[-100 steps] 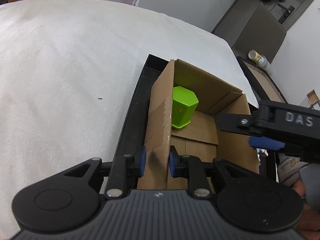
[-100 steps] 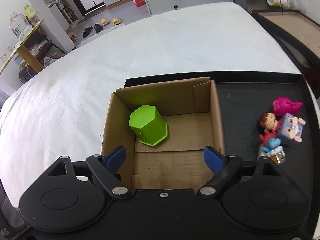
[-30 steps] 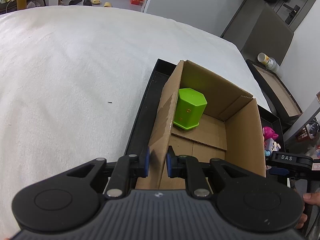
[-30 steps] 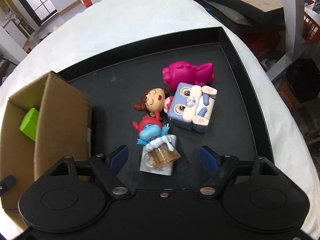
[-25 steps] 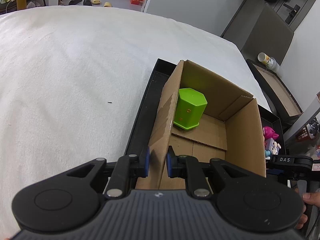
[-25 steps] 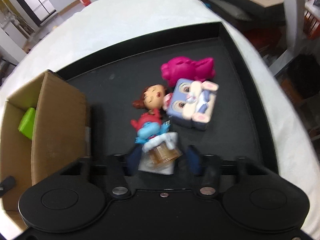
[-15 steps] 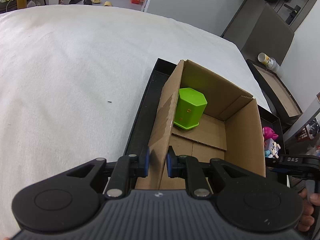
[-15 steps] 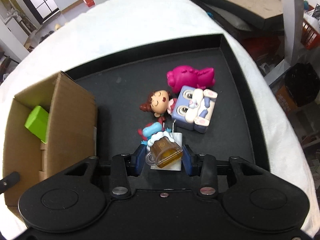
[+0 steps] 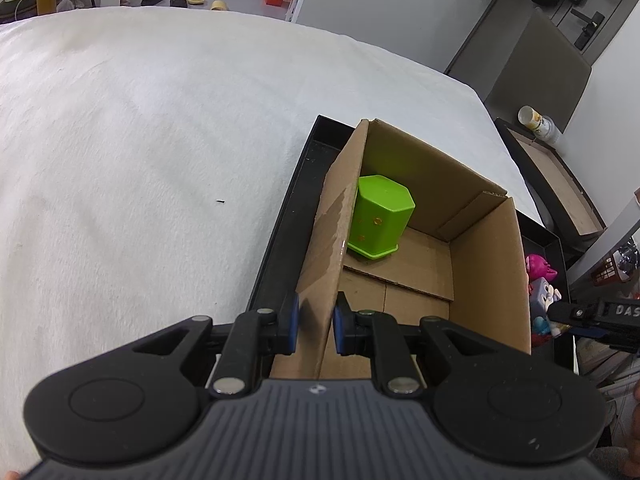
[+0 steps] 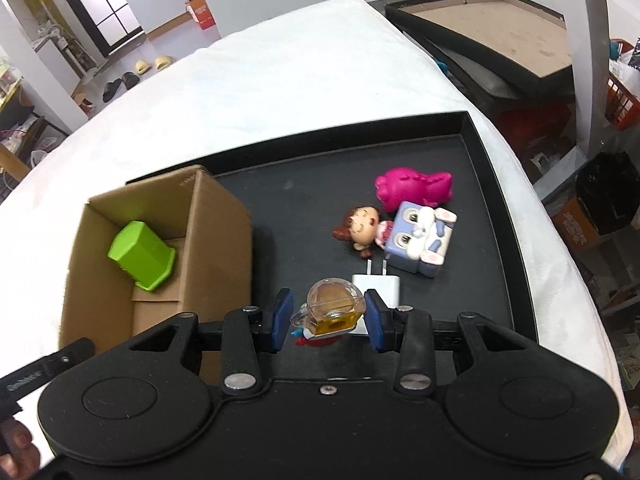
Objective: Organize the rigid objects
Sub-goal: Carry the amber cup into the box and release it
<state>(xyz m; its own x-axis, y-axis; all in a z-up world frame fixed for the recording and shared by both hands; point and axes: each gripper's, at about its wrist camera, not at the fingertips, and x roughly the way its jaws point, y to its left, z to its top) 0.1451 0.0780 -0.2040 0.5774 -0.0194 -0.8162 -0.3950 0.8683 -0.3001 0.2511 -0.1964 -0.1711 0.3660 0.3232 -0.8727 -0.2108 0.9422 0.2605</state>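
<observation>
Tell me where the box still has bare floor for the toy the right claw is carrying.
The cardboard box floor is bare from the green pot in its far left corner to the right and near walls. The left claw pinches the near-left wall. On the black tray, the toys crowd the right-centre; its far strip is bare.

Both views read bright and even to me, lit from overhead with daylight at the window (image 10: 102, 4) in the far room. The white cloth (image 9: 140, 152) is nearly blown out. Shadows are soft under the cardboard box (image 10: 224, 248). Fisheye bending curves the edges strongly. Focus is sharp, only slightly soft at the corners.
</observation>
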